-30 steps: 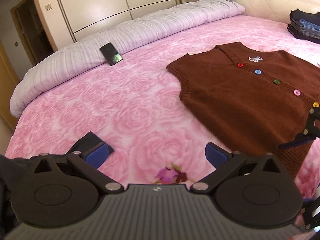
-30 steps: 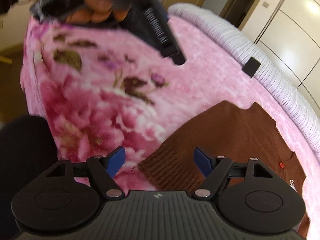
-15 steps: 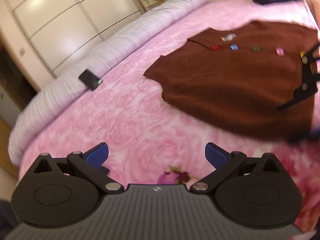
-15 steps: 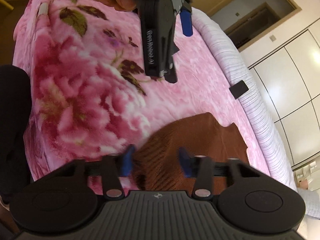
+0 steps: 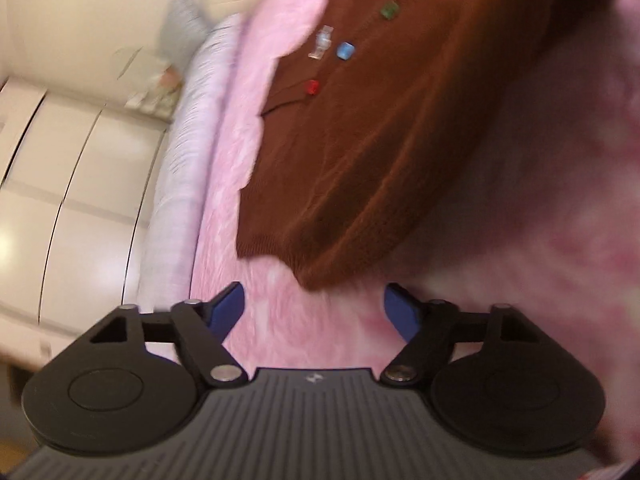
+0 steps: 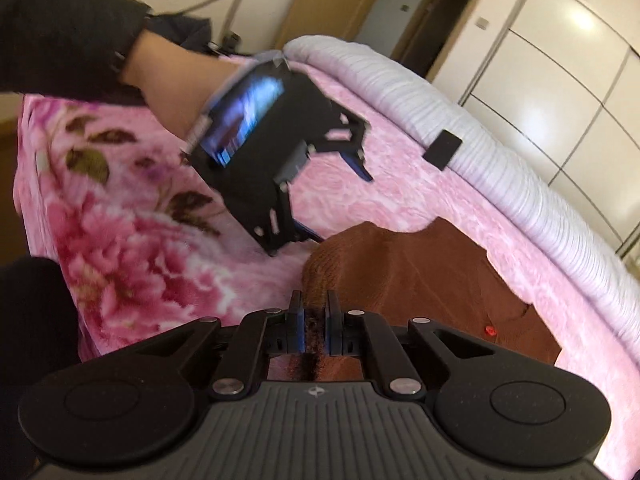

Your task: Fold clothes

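A brown knitted vest [image 5: 380,140] with coloured buttons lies flat on the pink floral bedspread [image 5: 312,328]. My left gripper [image 5: 314,310] is open and empty, just short of the vest's near hem corner. In the right wrist view the vest [image 6: 420,276] shows again. My right gripper [image 6: 314,330] is shut on the vest's hem edge. The left gripper [image 6: 344,196] also shows there, held by a hand, open, above the bedspread near the vest's corner.
A grey-white ribbed duvet [image 6: 500,168] runs along the far side of the bed, with a small black device [image 6: 443,148] on it. Cream wardrobe doors [image 6: 568,48] stand behind. The bed's near edge [image 6: 48,200] drops off at the left.
My right gripper has closed on the vest's hem edge. My left gripper has swung and rolled toward the vest's near corner, still open.
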Motion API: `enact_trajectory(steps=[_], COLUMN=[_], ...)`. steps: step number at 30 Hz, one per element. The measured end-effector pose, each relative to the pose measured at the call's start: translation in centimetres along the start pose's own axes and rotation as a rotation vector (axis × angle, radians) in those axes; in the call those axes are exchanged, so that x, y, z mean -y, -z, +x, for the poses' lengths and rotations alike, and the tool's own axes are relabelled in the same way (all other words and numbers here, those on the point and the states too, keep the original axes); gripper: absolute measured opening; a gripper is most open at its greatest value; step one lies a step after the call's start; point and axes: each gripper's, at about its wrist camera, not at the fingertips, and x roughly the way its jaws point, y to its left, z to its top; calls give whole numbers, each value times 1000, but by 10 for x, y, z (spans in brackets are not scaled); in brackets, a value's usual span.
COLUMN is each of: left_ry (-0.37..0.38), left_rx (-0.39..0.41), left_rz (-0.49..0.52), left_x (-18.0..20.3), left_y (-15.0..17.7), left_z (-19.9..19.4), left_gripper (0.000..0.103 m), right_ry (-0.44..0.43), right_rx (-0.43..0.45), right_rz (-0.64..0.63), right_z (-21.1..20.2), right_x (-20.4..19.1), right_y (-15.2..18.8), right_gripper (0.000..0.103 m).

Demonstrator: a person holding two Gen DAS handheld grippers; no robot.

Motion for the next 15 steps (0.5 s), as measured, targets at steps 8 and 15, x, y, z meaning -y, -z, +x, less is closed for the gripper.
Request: enact_trajectory(steps=[8, 15], left_ry=[41, -83], left_rx=[-3, 2], left_rz=[157, 111], left_x=[-11, -77], left_y=[-12, -56], left_z=[40, 29], left_gripper=[6, 5], right_ry=[-51, -99], right_rx=[42, 162], right_rz=[122, 322], right_z=[-7, -31], right_x=[24, 67], right_y=[17, 33], right_gripper=[6, 6])
